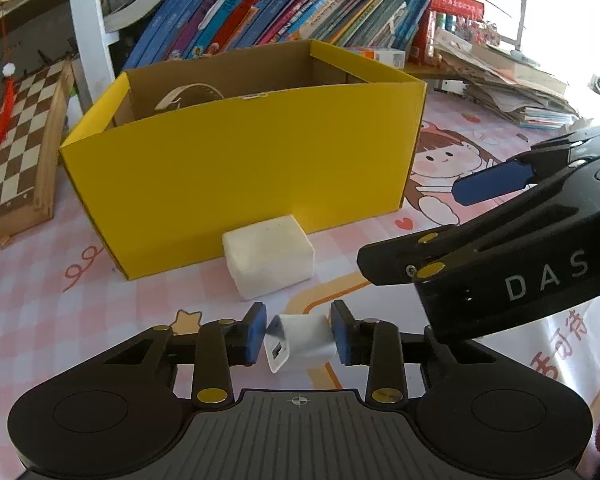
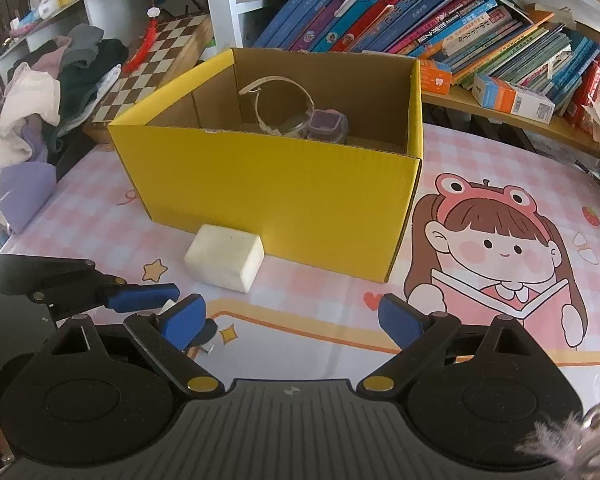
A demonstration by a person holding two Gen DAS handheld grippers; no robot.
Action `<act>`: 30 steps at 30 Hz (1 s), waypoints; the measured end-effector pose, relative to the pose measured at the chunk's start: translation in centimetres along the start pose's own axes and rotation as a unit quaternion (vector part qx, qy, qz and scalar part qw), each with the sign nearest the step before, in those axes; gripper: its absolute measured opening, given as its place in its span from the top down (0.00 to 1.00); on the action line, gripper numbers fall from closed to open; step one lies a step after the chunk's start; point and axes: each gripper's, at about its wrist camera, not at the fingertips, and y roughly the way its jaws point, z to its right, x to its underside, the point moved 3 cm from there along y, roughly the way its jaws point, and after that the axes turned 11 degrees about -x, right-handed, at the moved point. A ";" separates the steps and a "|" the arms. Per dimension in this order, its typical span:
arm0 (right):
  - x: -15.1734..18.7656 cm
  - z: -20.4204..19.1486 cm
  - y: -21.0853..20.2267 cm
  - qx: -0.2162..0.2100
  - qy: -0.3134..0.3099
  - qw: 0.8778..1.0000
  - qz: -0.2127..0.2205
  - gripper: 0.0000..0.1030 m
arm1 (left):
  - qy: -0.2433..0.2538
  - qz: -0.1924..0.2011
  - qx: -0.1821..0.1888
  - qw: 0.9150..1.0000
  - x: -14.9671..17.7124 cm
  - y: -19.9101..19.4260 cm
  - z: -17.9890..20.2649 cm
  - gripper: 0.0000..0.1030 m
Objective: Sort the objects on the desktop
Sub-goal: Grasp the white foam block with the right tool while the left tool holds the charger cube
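My left gripper (image 1: 299,338) is shut on a small white USB charger cube (image 1: 300,342), just above the pink desk mat. A white eraser-like block (image 1: 269,255) lies in front of the yellow cardboard box (image 1: 240,168); it also shows in the right wrist view (image 2: 225,257) before the box (image 2: 284,184). Inside the box are a white headband (image 2: 278,100) and a small purple-lidded container (image 2: 327,124). My right gripper (image 2: 290,322) is open and empty, right of the left gripper; it shows in the left wrist view (image 1: 440,220).
A chessboard (image 1: 16,136) leans at the left of the box. Books (image 1: 284,12) fill the shelf behind. A paper stack (image 1: 508,88) sits at the back right. Clothes (image 2: 40,112) pile at the far left. The mat (image 2: 496,248) shows a cartoon girl.
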 end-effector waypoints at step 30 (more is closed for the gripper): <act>-2.8 -3.0 8.9 -0.023 -0.021 0.998 -0.048 0.21 | -0.094 -0.006 -0.095 0.991 4.1 -6.3 -7.7 0.70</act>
